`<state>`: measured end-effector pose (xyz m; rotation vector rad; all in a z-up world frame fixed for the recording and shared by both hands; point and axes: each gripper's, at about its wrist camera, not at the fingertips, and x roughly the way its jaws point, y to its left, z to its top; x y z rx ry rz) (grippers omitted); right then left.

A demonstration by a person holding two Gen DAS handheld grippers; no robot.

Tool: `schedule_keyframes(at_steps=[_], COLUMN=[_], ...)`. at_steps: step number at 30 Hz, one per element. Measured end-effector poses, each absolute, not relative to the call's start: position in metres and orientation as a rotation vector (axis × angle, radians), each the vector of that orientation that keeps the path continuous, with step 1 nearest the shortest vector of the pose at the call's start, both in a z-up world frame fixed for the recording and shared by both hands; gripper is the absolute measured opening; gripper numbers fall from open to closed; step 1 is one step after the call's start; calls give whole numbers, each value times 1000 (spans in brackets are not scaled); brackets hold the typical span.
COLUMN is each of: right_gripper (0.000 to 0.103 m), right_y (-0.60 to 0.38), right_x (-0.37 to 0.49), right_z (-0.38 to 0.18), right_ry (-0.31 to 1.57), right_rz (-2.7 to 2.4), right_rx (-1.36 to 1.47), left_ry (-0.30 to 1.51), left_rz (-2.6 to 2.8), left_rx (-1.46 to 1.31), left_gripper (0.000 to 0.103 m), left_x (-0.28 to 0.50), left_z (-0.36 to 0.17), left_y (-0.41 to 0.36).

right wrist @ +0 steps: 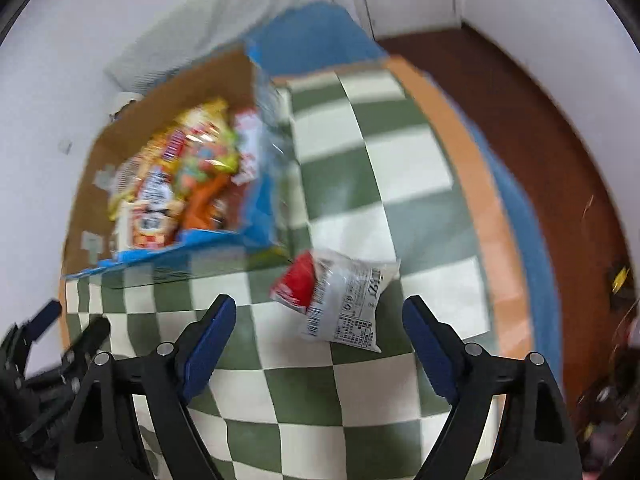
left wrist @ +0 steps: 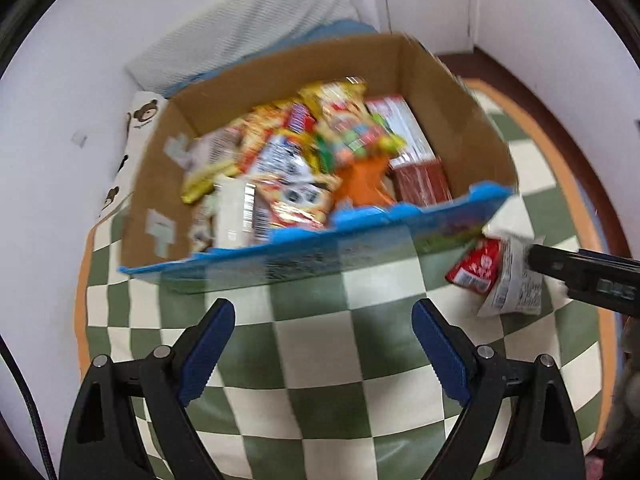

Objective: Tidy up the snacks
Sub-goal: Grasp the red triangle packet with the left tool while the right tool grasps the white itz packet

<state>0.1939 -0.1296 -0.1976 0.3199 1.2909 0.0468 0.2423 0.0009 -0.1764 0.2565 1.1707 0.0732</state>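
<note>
Cardboard box full of snack packets sits at far side of the checked mat. One red-and-white packet lies on the mat just right of the box's near corner. Left gripper jaws apart, empty. Right gripper jaws apart, packet just beyond its tips, not gripped.

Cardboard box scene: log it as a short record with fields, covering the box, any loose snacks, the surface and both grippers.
container: brown cardboard box with blue printed outer sides, open top
contents: heap of colourful snack packets; labels blurred
loose item: white and red plastic snack packet, lying on the rug beside the box's corner
surface: green and white checkered rug with orange border
left gripper: open, nothing between the jaws
right gripper: open, pointing down at the loose packet, not gripping it
</note>
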Motion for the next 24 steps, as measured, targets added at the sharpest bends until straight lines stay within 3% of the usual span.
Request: schedule_keyframes(at_steps=[4,5,6,8,21,24], right_gripper=[82,68,60,56,55,55], right_y=[-130,-128,-128,-134,-212,-220], right_x=[207,208,208,202,151,146], right_z=[-259,-268,-277,-284,-288,-289], right_ry=[1365,1379,1393,1383,1387,1385], right_rz=[53,55,55,74,-43,-63], right_rx=[370,373,378,398,435,446], left_ry=[1188,1196,1203,1210,1356,1383], left_rz=[56,45,34,10,-144,-136], left_rx=[357,373,380,379,151,77], left_gripper=[91,91,91,91,91,79], left_x=[249,251,253,256,299,305], left_z=[-199,-204,-207,-208,-254,-267], left_y=[-25,-30,-34,-42,-101,-104])
